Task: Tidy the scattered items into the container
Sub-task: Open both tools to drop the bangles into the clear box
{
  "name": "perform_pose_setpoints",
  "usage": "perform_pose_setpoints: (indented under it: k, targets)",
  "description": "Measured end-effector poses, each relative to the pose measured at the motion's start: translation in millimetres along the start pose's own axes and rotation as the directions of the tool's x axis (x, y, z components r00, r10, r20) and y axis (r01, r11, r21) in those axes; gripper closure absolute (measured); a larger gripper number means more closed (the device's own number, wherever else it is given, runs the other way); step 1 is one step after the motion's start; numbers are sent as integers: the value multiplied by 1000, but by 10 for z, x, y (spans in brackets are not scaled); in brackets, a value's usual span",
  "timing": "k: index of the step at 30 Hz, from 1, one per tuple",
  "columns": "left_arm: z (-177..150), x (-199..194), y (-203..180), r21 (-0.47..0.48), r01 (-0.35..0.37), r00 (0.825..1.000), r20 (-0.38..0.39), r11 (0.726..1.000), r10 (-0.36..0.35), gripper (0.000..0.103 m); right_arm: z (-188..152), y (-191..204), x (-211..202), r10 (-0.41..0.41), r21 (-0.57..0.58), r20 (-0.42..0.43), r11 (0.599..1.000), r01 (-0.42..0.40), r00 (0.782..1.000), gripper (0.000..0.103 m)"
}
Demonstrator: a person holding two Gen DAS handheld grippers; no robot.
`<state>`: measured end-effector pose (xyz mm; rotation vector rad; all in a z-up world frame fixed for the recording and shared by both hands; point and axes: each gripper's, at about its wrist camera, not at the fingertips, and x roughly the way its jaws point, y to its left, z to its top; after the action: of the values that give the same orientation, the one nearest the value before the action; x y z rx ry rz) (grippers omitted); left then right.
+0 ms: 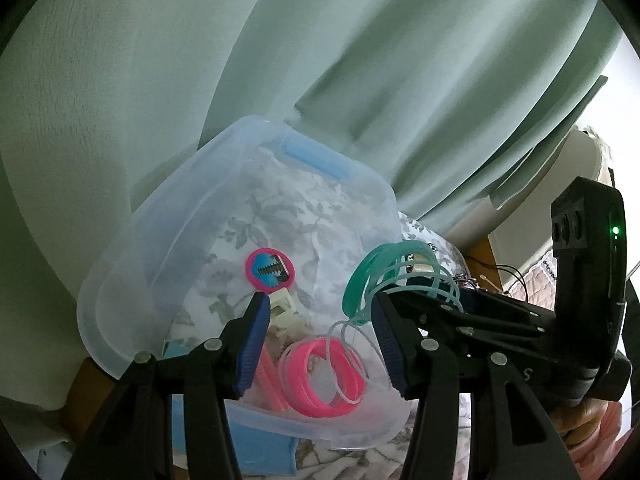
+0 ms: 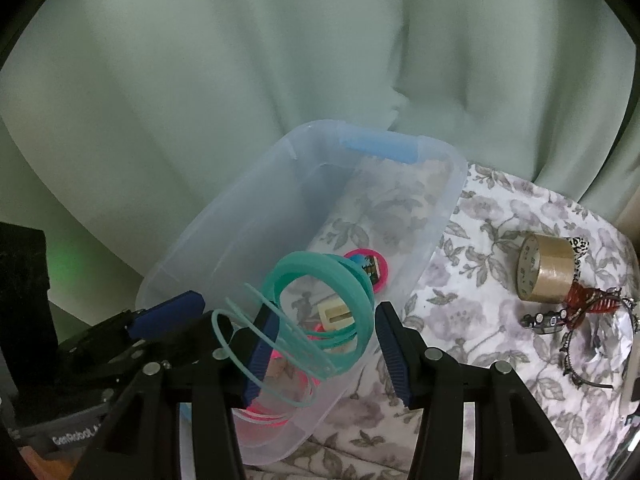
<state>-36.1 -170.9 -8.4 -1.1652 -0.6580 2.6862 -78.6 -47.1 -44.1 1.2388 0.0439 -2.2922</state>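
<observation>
A clear plastic container point(image 1: 132, 248) with blue handles stands on a floral cloth; it also shows in the right wrist view point(image 2: 208, 240). Inside lie pink coiled rings point(image 1: 320, 380), a pink round badge point(image 1: 270, 270) and a cream block point(image 1: 282, 304). My left gripper point(image 1: 318, 340) is open above the container. My right gripper point(image 2: 322, 354) is open too. A bunch of teal rings point(image 2: 320, 304) hangs over the container, looped on the right gripper's left finger point(image 2: 260, 356); in the left wrist view the teal rings point(image 1: 360, 280) sit on that finger's tip.
On the cloth to the right lie a roll of brown tape point(image 2: 546, 268), a red hair claw point(image 2: 592, 300), a small dark clip point(image 2: 544, 322) and a dark headband point(image 2: 580, 360). A pale green curtain point(image 2: 280, 60) hangs close behind.
</observation>
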Motion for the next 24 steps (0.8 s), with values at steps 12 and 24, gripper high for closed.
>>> perform_pose_setpoints:
  k: [12, 24]
  targets:
    - [37, -101, 129, -40, -20, 999, 28, 999, 21, 48, -12, 54, -9, 53, -52, -9, 997, -54, 999, 49]
    - [67, -256, 232, -63, -59, 996, 57, 996, 63, 48, 90, 49, -144, 110, -19, 23, 994, -109, 994, 49]
